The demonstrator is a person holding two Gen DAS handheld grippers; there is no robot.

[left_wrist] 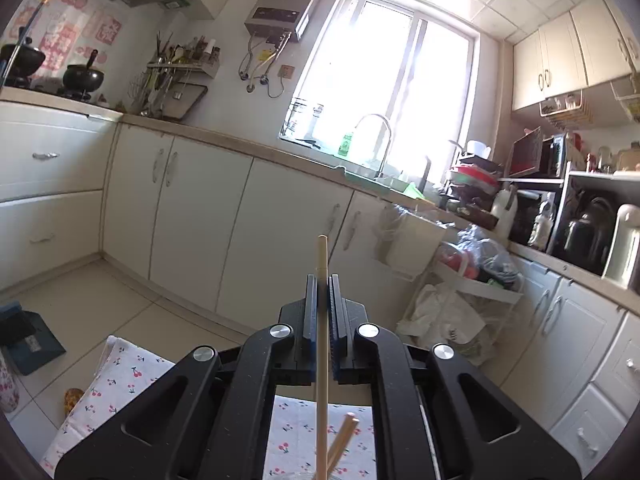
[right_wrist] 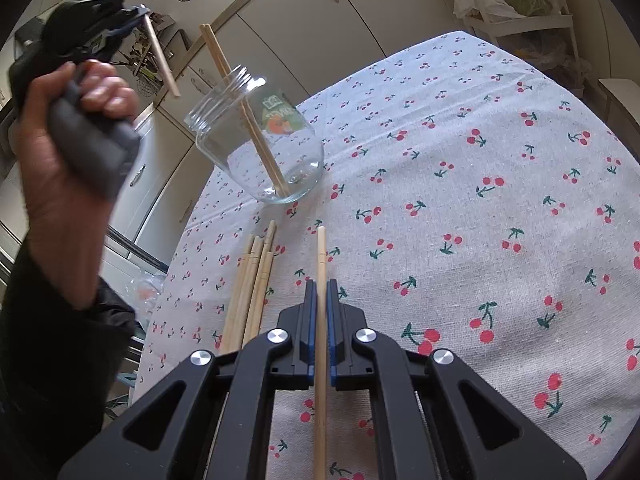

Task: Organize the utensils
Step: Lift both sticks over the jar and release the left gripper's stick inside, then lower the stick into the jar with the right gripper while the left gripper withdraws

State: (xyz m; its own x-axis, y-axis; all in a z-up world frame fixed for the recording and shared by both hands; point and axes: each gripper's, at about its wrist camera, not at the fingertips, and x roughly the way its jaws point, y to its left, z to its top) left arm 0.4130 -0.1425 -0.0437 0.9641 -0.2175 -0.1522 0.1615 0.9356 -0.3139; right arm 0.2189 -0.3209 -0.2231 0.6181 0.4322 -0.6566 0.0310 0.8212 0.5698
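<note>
Gripping one chopstick (right_wrist: 321,280) each, both grippers are clenched: the right gripper (right_wrist: 319,286) holds its stick low over the cherry-print tablecloth (right_wrist: 460,184), the left gripper (left_wrist: 322,280) carries another chopstick (left_wrist: 322,320) raised beside the glass jar (right_wrist: 260,140). Two chopsticks (right_wrist: 248,112) already lean inside the jar. A loose bundle of chopsticks (right_wrist: 250,288) lies just left of the right jaws. The person's left hand (right_wrist: 76,152) fills that side, with white kitchen cabinets (left_wrist: 200,216) behind.

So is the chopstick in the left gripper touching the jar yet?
Apart. The right wrist view shows the left gripper holding its chopstick up beside the jar, with cabinet visible between the chopstick's tip and the rim.
</note>
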